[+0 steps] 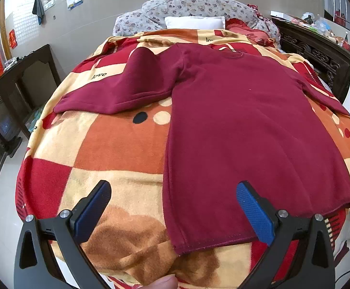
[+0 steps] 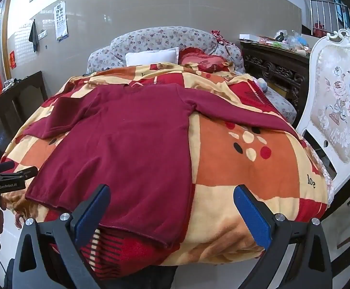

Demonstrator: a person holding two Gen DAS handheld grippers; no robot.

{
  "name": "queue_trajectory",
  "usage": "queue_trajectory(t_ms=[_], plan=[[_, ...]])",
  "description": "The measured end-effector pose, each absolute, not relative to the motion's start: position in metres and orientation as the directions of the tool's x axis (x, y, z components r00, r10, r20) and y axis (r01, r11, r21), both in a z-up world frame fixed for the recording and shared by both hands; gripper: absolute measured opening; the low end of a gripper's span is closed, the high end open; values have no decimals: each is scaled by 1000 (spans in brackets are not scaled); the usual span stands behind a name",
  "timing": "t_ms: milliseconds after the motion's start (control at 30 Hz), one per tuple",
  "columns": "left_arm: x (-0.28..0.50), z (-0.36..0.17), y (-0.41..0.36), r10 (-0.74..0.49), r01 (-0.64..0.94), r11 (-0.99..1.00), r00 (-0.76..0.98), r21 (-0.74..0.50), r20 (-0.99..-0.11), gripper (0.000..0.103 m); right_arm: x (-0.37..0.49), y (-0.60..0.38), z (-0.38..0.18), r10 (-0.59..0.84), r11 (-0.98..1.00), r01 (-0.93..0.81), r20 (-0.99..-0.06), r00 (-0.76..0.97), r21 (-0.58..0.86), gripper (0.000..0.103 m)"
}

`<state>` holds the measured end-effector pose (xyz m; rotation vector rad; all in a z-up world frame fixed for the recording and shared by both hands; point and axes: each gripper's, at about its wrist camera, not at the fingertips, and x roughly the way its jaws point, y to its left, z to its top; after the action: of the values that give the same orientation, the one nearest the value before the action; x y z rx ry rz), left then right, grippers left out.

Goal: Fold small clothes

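Note:
A dark red long-sleeved top (image 1: 235,125) lies flat on the patterned blanket (image 1: 107,144), neck away from me, both sleeves spread out. My left gripper (image 1: 173,192) hovers open above the hem's left corner (image 1: 177,248), nothing between its blue pads (image 1: 254,212). In the right wrist view the same top (image 2: 126,139) fills the middle. My right gripper (image 2: 171,196) is open above the hem's right corner (image 2: 167,238), touching nothing. The left gripper (image 2: 9,178) shows at the left edge of that view, held by a hand.
A white pillow (image 2: 152,56) and a red cushion (image 2: 204,60) lie at the head of the bed. A white upholstered chair (image 2: 336,110) stands close on the right. Dark wooden cabinets (image 1: 13,91) flank the bed, and a carved one (image 2: 276,72) holds clutter.

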<state>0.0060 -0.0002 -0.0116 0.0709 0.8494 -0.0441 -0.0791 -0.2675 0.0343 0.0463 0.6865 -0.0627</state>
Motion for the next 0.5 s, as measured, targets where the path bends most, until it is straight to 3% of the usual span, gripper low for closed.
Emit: queue_trajectory(t_ms=[500], plan=[[7,-12,2,-10,64,997,658,42,-753,103,-77,-267,33,-44,997,75,-638,769,21,103]])
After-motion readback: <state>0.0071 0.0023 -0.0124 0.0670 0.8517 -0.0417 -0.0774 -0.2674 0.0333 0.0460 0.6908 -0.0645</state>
